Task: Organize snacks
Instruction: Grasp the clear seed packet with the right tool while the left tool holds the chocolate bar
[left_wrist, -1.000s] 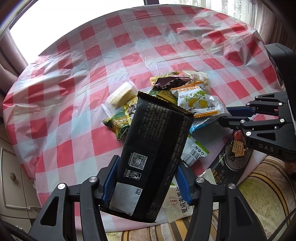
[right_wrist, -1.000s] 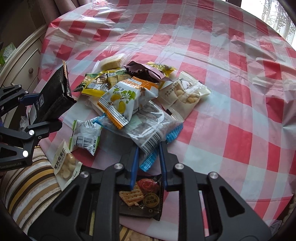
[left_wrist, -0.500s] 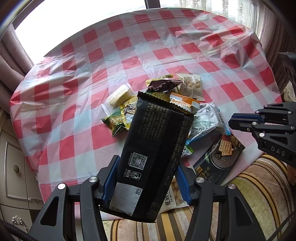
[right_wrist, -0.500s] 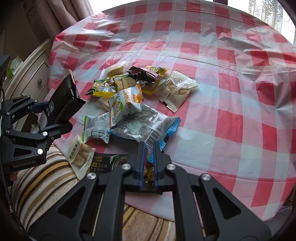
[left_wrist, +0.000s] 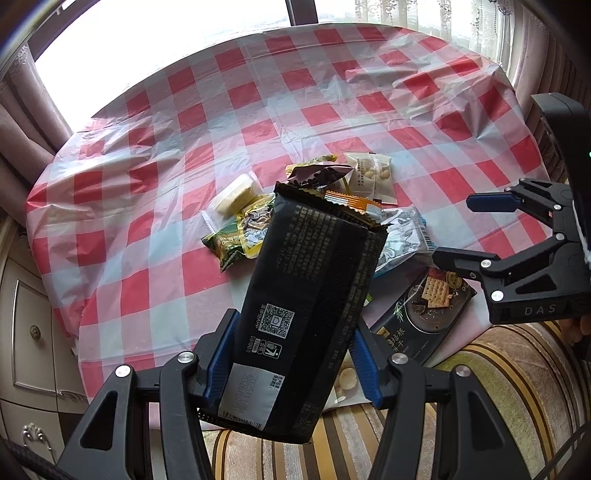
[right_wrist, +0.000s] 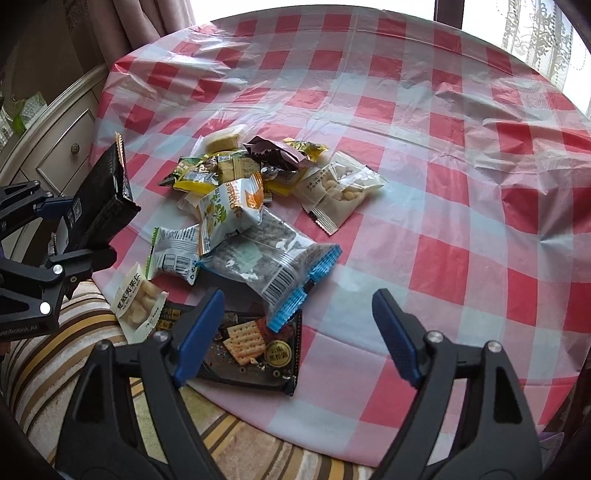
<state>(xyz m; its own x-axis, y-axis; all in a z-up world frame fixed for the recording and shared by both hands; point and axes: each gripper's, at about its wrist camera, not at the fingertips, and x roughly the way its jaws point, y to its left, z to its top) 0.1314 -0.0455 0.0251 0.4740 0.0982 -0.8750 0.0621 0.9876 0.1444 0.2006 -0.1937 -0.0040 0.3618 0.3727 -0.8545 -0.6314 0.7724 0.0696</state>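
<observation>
- The left gripper (left_wrist: 291, 363) clamps a long black snack packet (left_wrist: 312, 291) between its blue pads, holding it tilted above the near table edge (printed back side facing the camera).
- The right gripper (right_wrist: 301, 332) has its jaws wide apart, with nothing between them, low over the near edge of the checked tablecloth (right_wrist: 461, 184).
- Just under its left finger lies a dark cracker packet (right_wrist: 251, 347), partly overhanging the table edge above a striped cushion (right_wrist: 44, 350).
- A clear blue-edged packet (right_wrist: 273, 262) rests partly on the cracker packet.
- Farther in, the snack pile (right_wrist: 236, 184) sits heaped together, a pale nut packet (right_wrist: 340, 190) at its right.
</observation>
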